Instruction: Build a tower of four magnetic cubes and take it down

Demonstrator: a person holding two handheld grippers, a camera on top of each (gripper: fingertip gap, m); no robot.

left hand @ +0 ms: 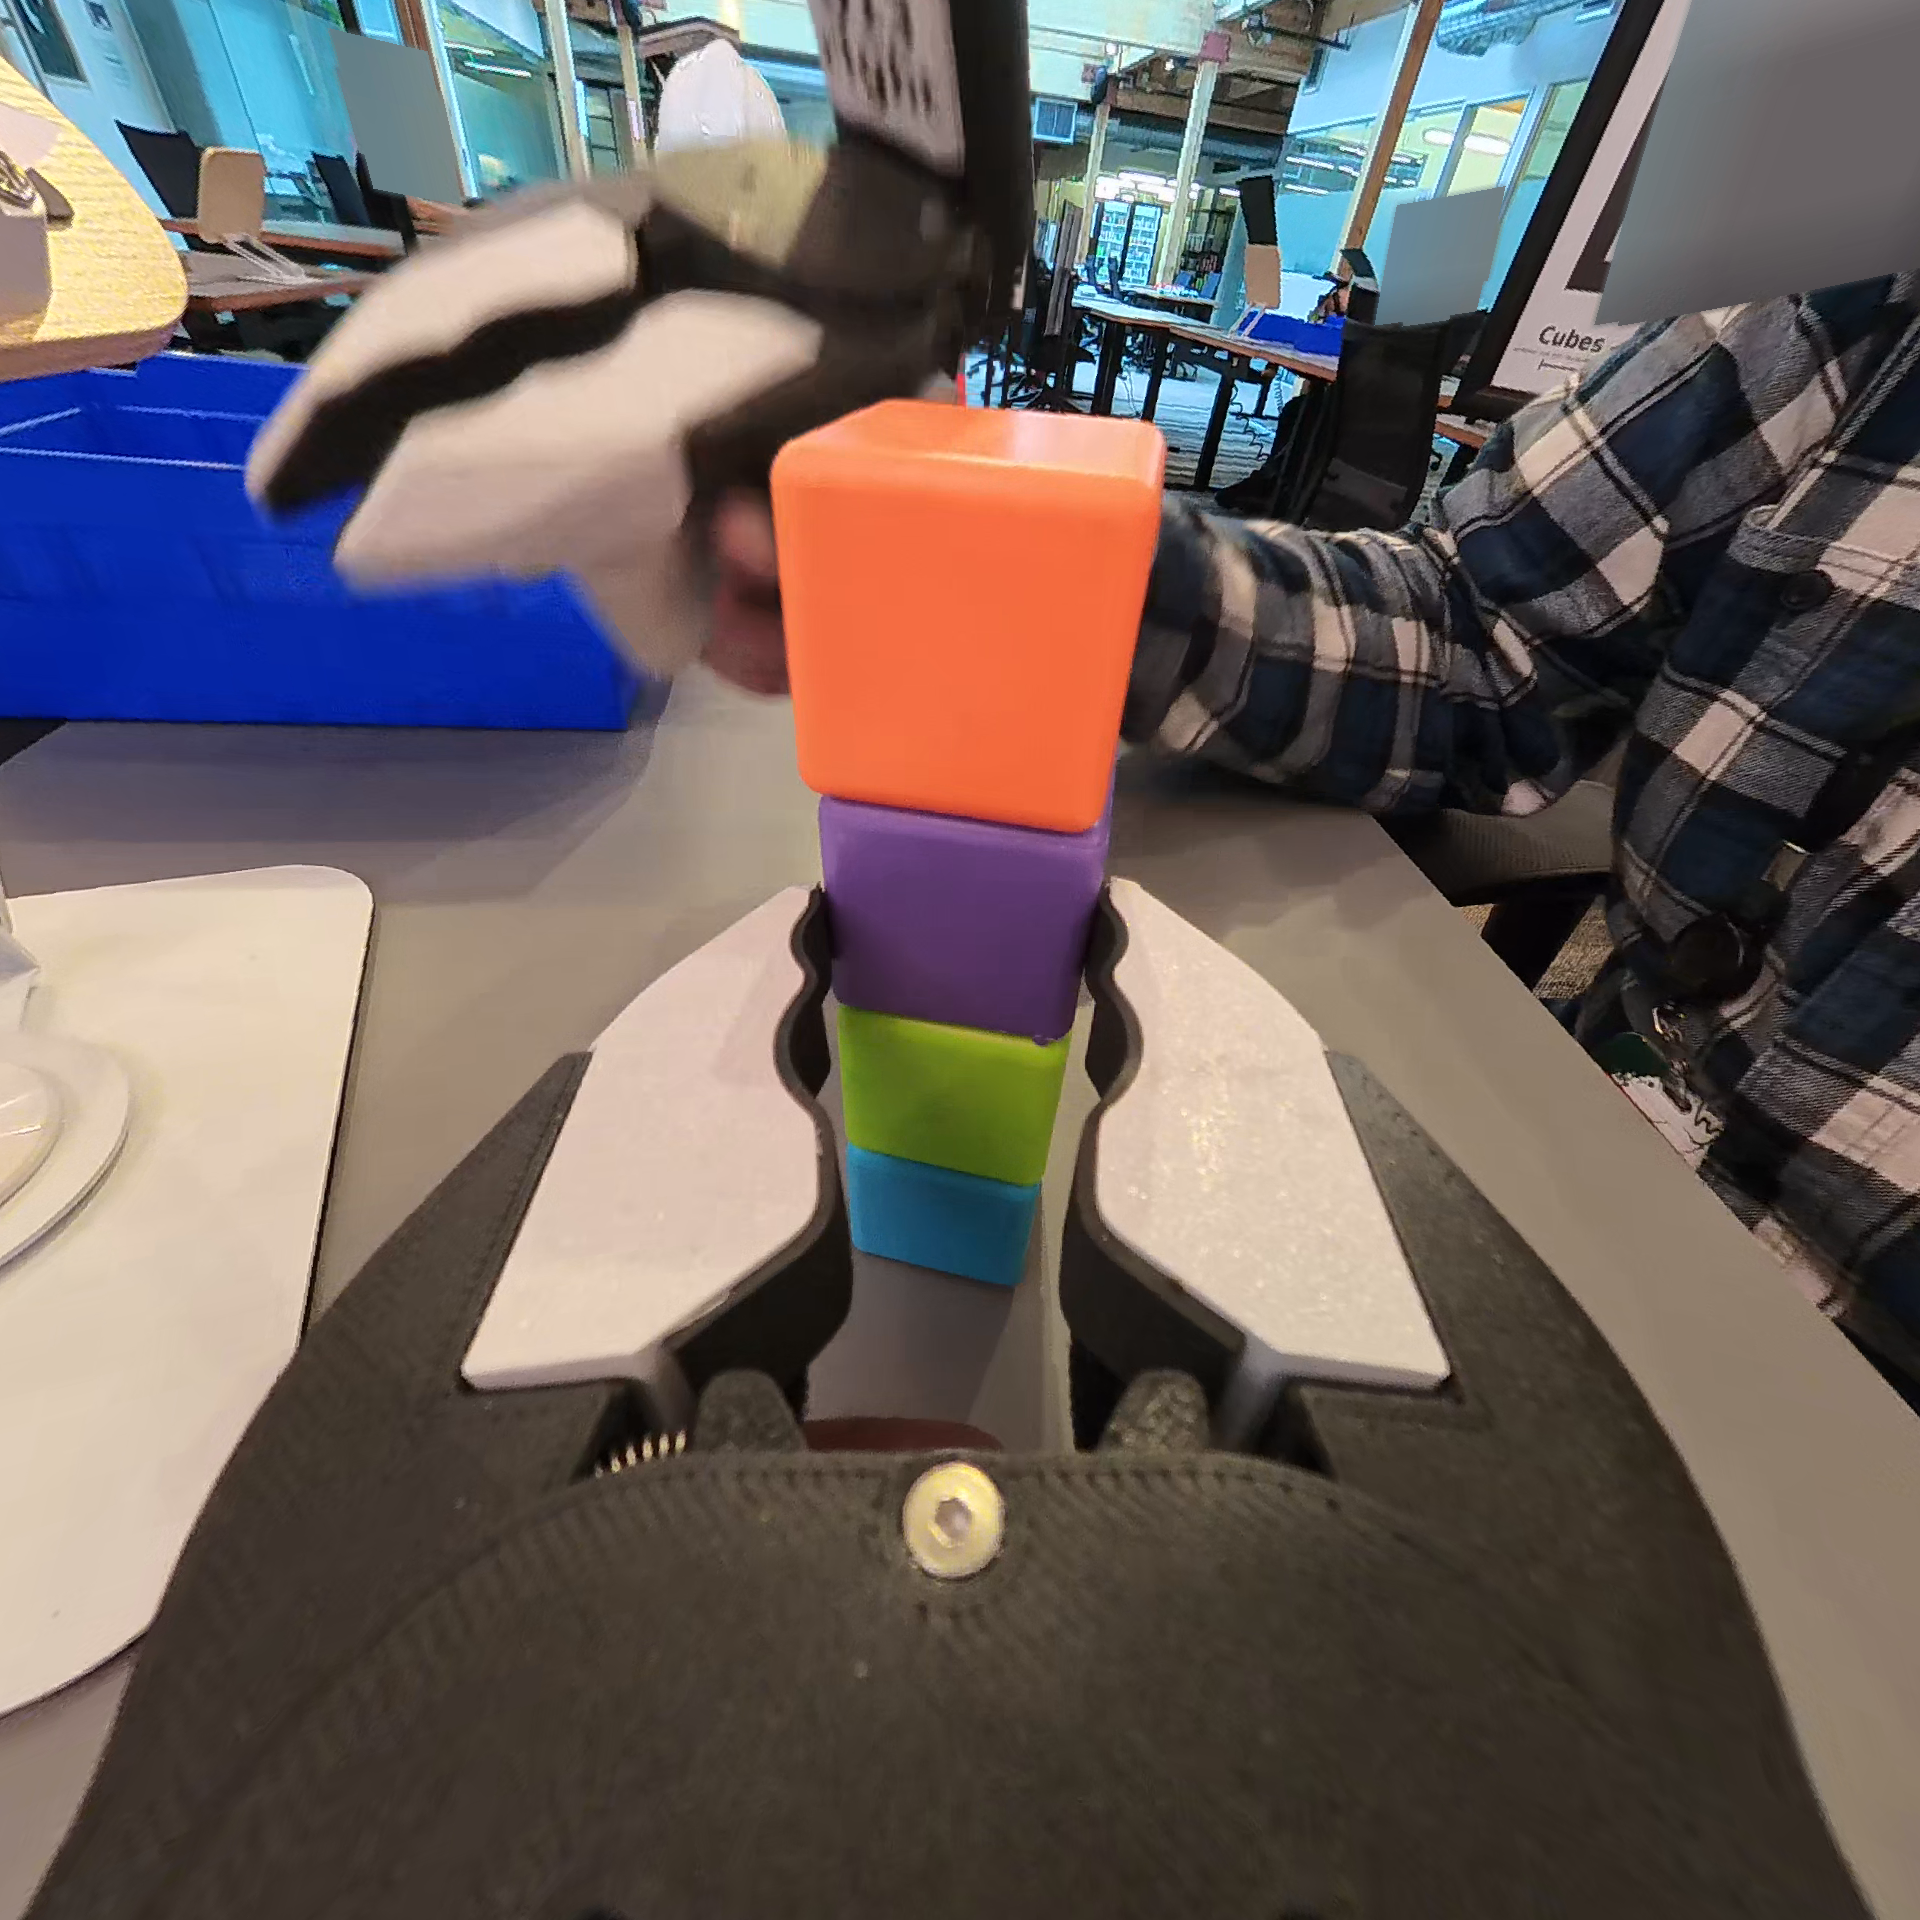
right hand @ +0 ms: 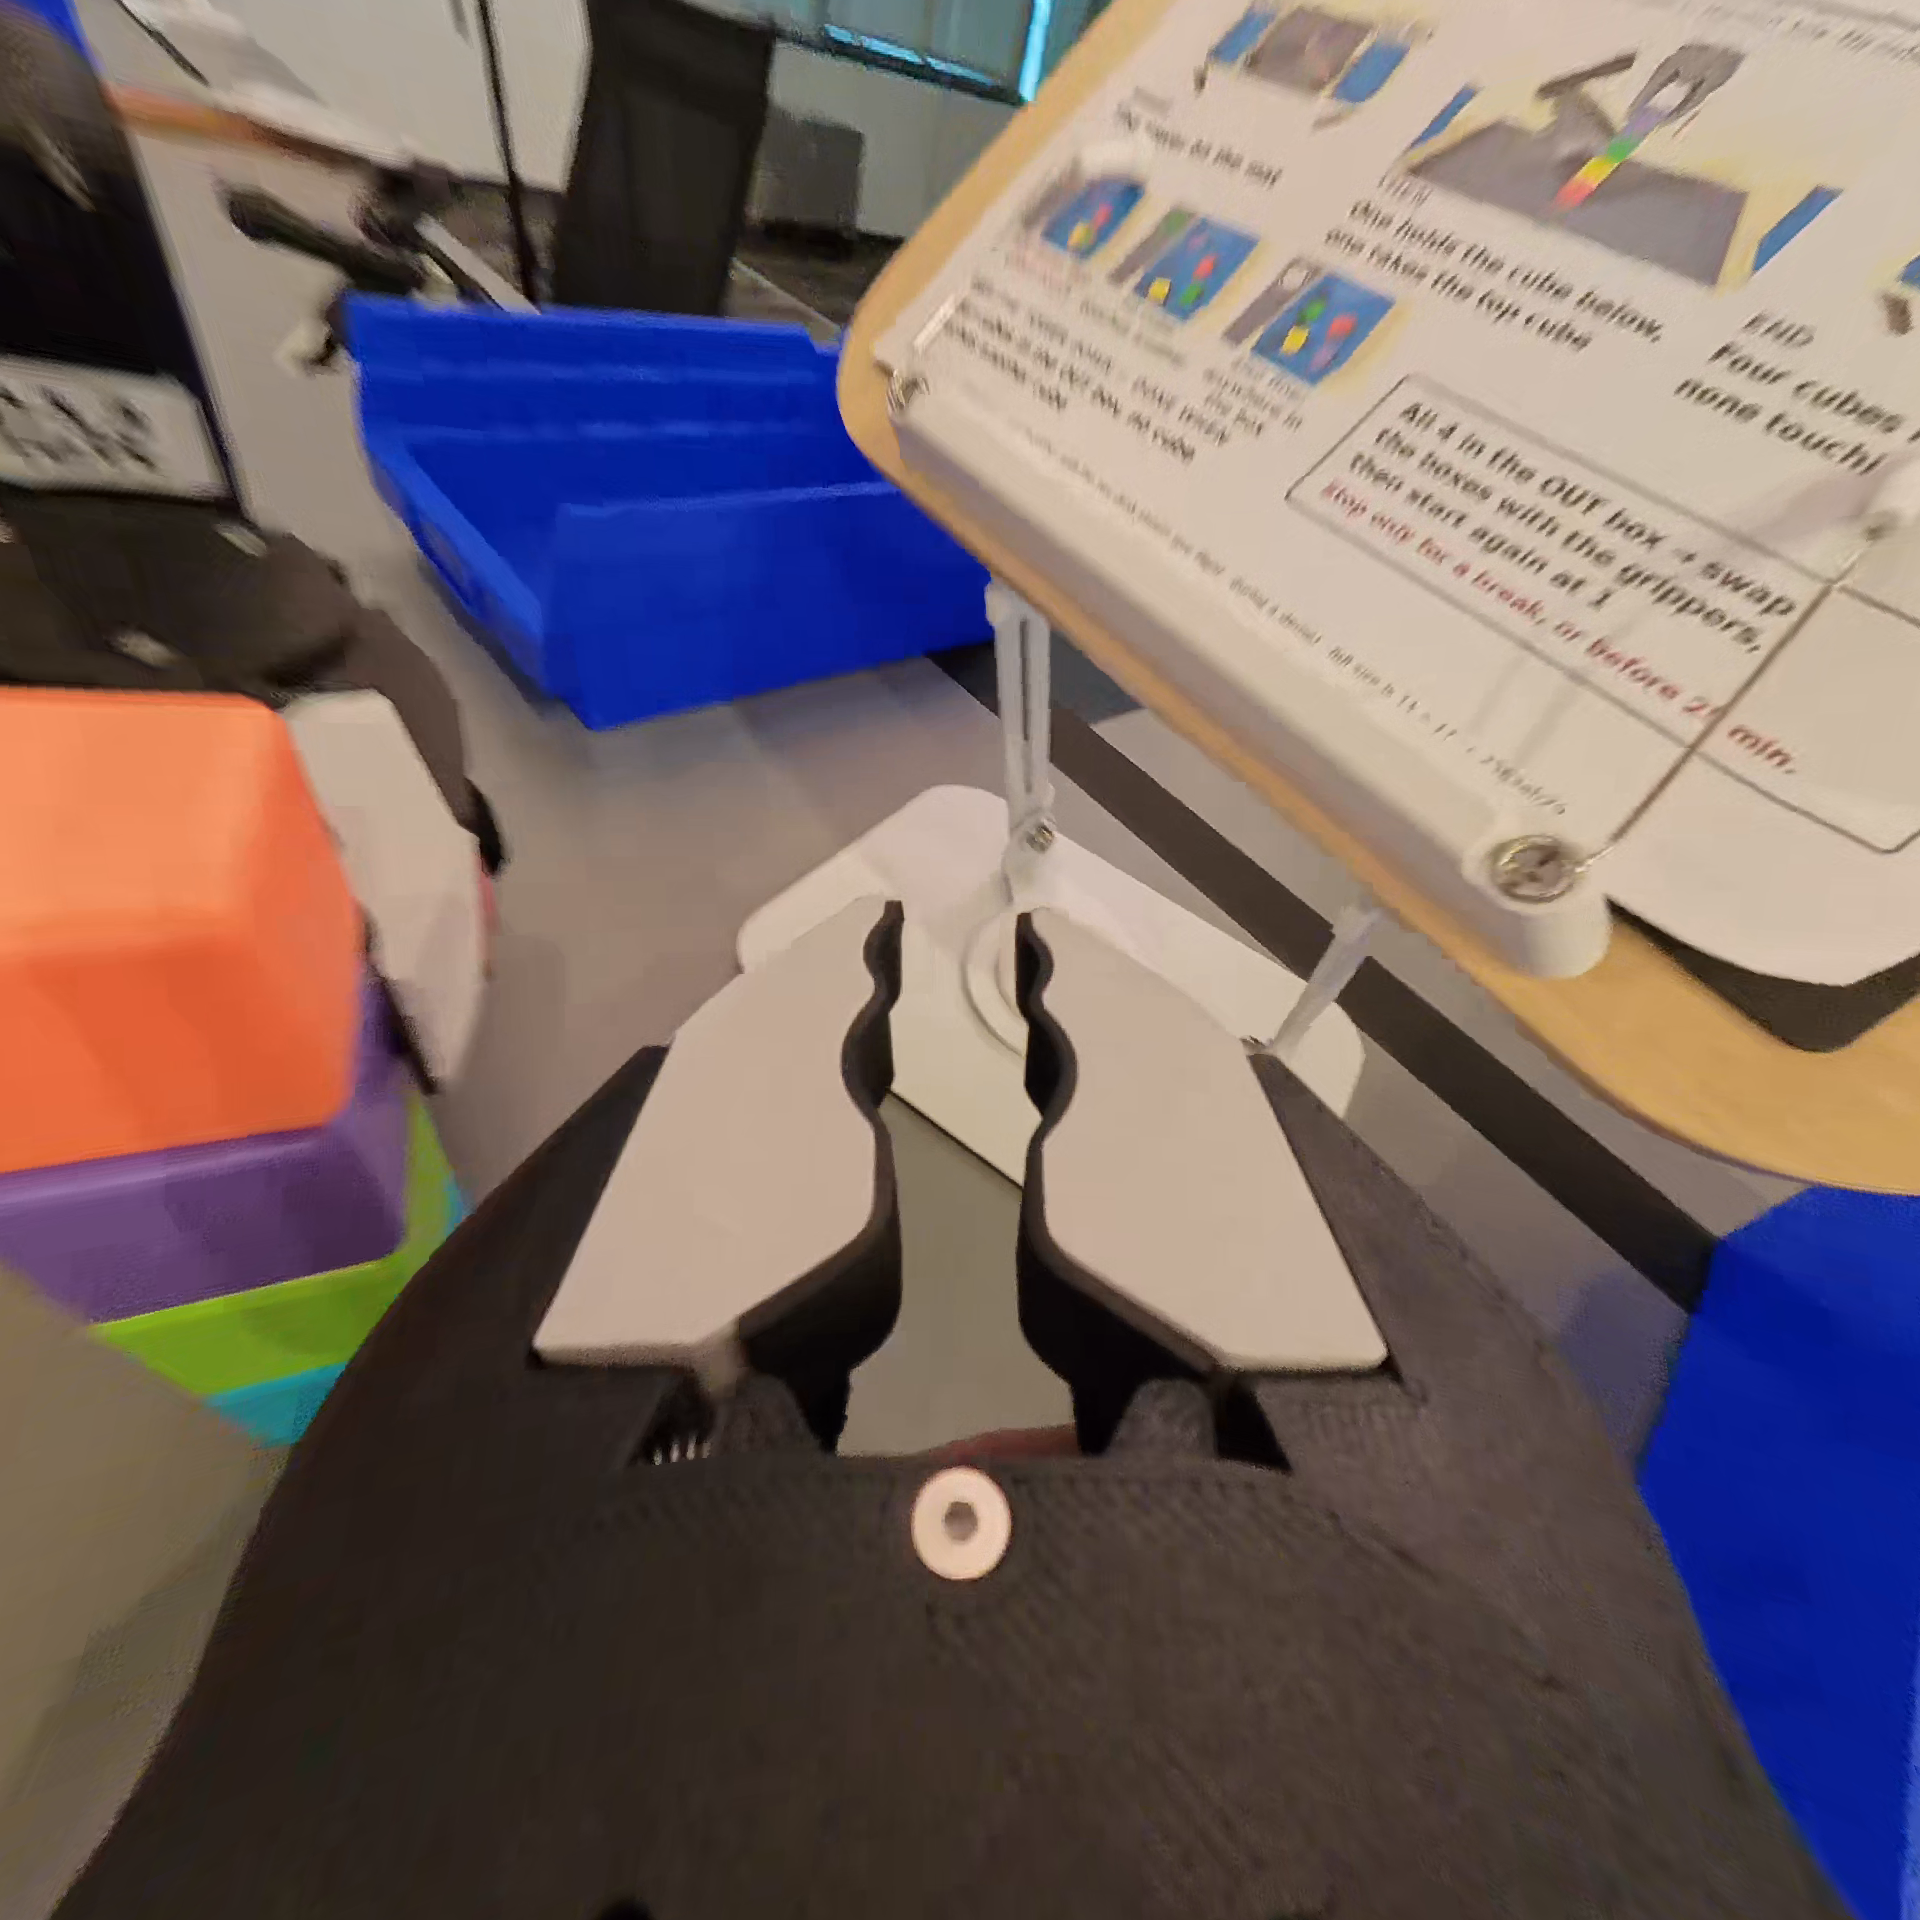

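The finished four-cube tower is steadied at its purple cube [left hand: 961,914] by the clamped left gripper [left hand: 961,940], while the right gripper [right hand: 956,977], empty and slightly parted, is needed on the orange cube [left hand: 961,613] for takedown.

Beyond the fingers, an open office: rows of desks [left hand: 1195,322], wooden posts [left hand: 1397,114], glass partitions [left hand: 499,94], bright daylight.

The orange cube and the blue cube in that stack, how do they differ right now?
The orange cube tops the tower; the blue cube is at the bottom, on the grey table. Orange sits slightly skewed on the purple cube, while blue lines up under the green cube. Neither is gripped: the left gripper clamps purple and the right gripper is empty. Both are smooth, rounded cubes.
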